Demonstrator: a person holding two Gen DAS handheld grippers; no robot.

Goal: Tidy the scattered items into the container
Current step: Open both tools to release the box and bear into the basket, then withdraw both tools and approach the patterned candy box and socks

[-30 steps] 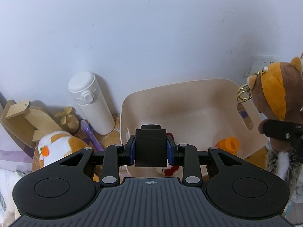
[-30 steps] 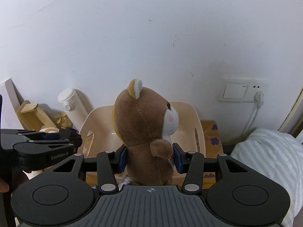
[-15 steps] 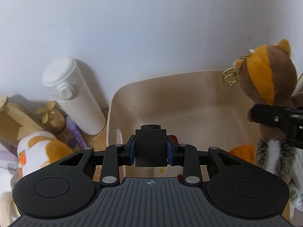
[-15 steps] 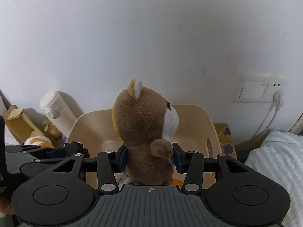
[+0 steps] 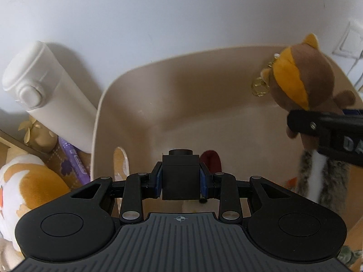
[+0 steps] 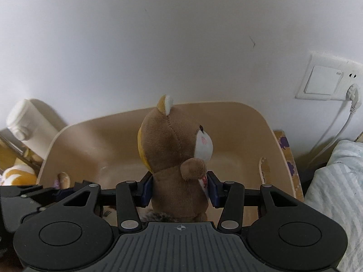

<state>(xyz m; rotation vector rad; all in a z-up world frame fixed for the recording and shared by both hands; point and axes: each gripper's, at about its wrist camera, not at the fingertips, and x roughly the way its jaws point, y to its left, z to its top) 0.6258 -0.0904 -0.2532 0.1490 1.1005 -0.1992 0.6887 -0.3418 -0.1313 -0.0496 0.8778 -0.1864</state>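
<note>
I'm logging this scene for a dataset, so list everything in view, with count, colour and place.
bin: 1, beige, against the wall
block: 1, black, in left gripper over bin
squirrel plush: 1, brown and orange, in right gripper over bin
bottle: 1, white, left of bin
pen: 1, purple, beside bottle
cat plush: 1, white and orange, left of bin
wall switch: 1, white, right, plug in it
bedding: striped, far right
left gripper: black, shut on block
right gripper: black, shut on squirrel plush

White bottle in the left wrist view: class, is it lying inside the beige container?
No. The white bottle stands outside the beige container, beside its left wall and against the room wall.
</note>
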